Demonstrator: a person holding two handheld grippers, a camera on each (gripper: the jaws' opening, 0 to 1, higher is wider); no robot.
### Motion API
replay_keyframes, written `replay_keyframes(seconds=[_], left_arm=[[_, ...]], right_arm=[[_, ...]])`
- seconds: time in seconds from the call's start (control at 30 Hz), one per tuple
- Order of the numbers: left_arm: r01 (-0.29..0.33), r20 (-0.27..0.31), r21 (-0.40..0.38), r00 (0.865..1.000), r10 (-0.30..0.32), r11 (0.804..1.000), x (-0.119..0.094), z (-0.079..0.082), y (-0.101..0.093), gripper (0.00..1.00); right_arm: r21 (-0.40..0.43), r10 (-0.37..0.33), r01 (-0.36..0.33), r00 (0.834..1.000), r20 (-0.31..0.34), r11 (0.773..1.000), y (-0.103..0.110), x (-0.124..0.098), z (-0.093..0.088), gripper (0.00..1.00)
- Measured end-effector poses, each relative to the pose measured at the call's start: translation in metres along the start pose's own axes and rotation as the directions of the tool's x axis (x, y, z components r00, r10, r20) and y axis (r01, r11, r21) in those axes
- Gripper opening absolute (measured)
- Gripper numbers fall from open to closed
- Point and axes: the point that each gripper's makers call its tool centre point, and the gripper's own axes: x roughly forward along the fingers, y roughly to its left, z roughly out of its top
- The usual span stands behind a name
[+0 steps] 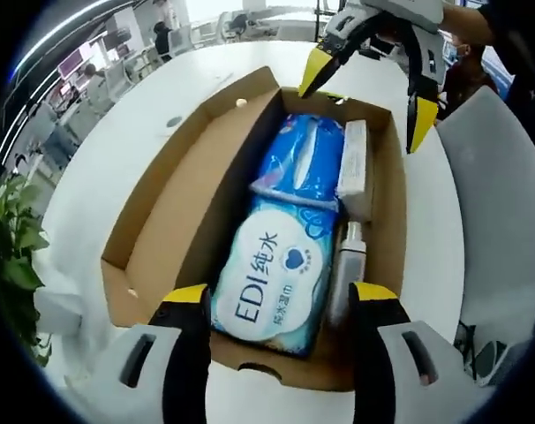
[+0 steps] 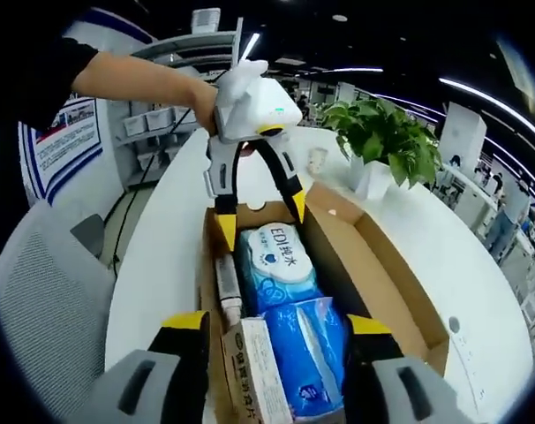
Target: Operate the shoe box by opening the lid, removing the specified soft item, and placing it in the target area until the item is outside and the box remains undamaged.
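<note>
The shoe box [image 1: 153, 238] sits open on the white table [image 1: 109, 150], lid folded flat to one side, so opening looks done. The left gripper [image 1: 281, 305] hovers with jaws spread wide on either side of the wet-wipes pack [image 1: 272, 283], not touching it; the right gripper [image 2: 276, 325] is likewise spread and empty over the blue tissue pack [image 2: 307, 340] at the far end. Both soft packs lie inside; lifting out and placing remain. A bottle [image 1: 345, 265] and small carton [image 1: 354, 168] crowd one wall, leaving tight jaw room there; open tabletop surrounds the box.
</note>
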Motion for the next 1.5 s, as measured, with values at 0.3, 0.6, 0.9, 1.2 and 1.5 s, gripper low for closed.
replay_keyframes(seconds=[0.3,0.6,0.9,1.2,1.5], left_arm=[[0.014,-0.059,0.034,0.998,-0.012,0.999,0.013,-0.009,0.004,0.59],[0.026,-0.084,0.056,0.996,-0.021,0.998,0.024,-0.013,0.006,0.59],[0.026,-0.086,0.048,0.996,-0.022,0.998,0.032,-0.02,0.01,0.6],[0.047,-0.078,0.07,0.996,-0.041,0.996,0.039,-0.02,0.009,0.62],[0.052,-0.046,0.102,0.998,-0.047,0.993,0.045,-0.019,0.009,0.62]], right_arm=[[-0.027,0.042,-0.043,0.999,-0.032,0.999,0.0,0.036,-0.001,0.58],[-0.069,0.053,-0.056,0.997,-0.05,0.996,-0.004,0.058,-0.005,0.55],[-0.13,0.076,-0.089,0.992,-0.099,0.988,-0.005,0.081,-0.004,0.55],[-0.196,0.082,-0.113,0.984,-0.16,0.974,-0.009,0.103,-0.013,0.51],[-0.17,0.088,-0.119,0.98,-0.179,0.978,-0.009,0.114,-0.018,0.54]])
